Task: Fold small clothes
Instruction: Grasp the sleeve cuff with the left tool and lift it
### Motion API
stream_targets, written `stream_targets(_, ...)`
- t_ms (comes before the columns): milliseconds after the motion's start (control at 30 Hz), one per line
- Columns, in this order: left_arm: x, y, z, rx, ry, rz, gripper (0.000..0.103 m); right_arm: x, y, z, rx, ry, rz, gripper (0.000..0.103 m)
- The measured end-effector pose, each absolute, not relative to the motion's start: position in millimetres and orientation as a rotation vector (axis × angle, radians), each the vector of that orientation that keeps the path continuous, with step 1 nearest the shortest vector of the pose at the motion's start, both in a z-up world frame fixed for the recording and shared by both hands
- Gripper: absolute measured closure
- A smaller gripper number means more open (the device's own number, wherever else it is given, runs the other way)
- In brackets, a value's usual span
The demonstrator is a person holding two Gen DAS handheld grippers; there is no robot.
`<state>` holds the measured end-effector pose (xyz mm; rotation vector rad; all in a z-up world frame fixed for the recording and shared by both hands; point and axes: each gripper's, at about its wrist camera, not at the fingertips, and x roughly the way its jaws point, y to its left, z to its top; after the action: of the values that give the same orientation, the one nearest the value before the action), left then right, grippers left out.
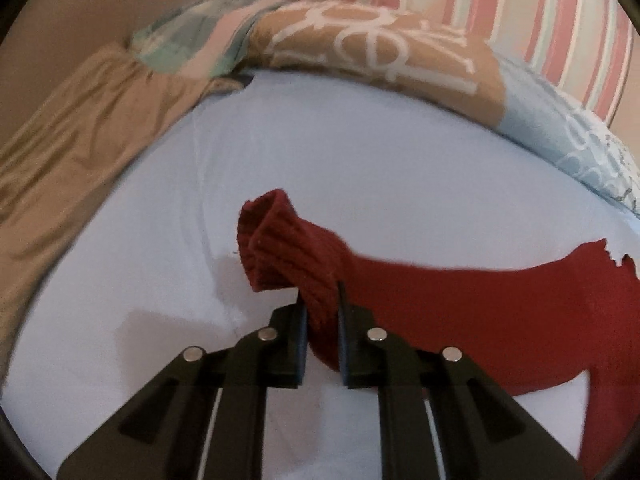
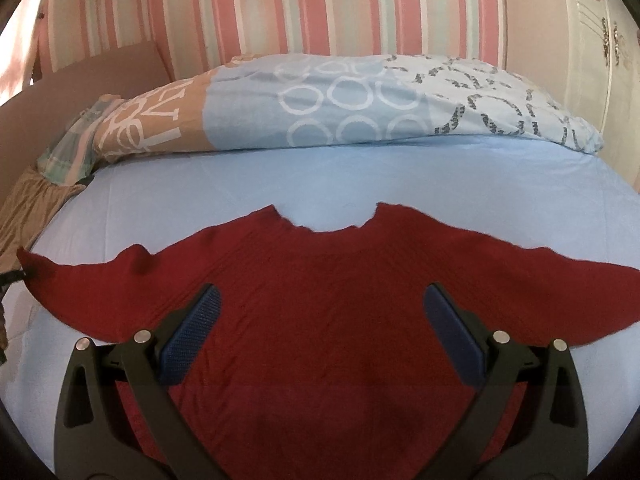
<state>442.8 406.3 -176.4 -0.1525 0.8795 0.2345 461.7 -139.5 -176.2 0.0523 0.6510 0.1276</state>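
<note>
A dark red knit sweater (image 2: 320, 300) lies spread flat on the light blue bed sheet (image 2: 360, 176), sleeves out to both sides, neckline toward the pillows. My left gripper (image 1: 322, 304) is shut on the ribbed cuff (image 1: 280, 244) of the sweater's left sleeve and holds it lifted off the sheet; the rest of the sleeve (image 1: 480, 312) trails to the right. My right gripper (image 2: 320, 312) is open wide and empty, hovering above the middle of the sweater body, its blue pads (image 2: 196, 324) apart.
A patterned duvet, tan and blue (image 2: 340, 104), lies bunched along the head of the bed. A tan cloth (image 1: 68, 140) lies at the left edge of the bed. A pink striped wall (image 2: 320, 8) stands behind.
</note>
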Motion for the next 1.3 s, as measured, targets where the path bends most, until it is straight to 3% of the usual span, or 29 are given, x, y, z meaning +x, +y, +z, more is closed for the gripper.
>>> stream_targets(500, 452.4, 241.0, -106.6, 0.039, 0.800, 0.107, 0.091, 453.0, -232.2, -137.0, 0.050, 0.602, 0.032, 0.003)
stream_targets(1300, 501.1, -83.7, -137.4, 0.105, 0.838, -0.092, 0.091, 455.0, -402.1, -154.1, 0.119, 0.619, -0.042, 0.003)
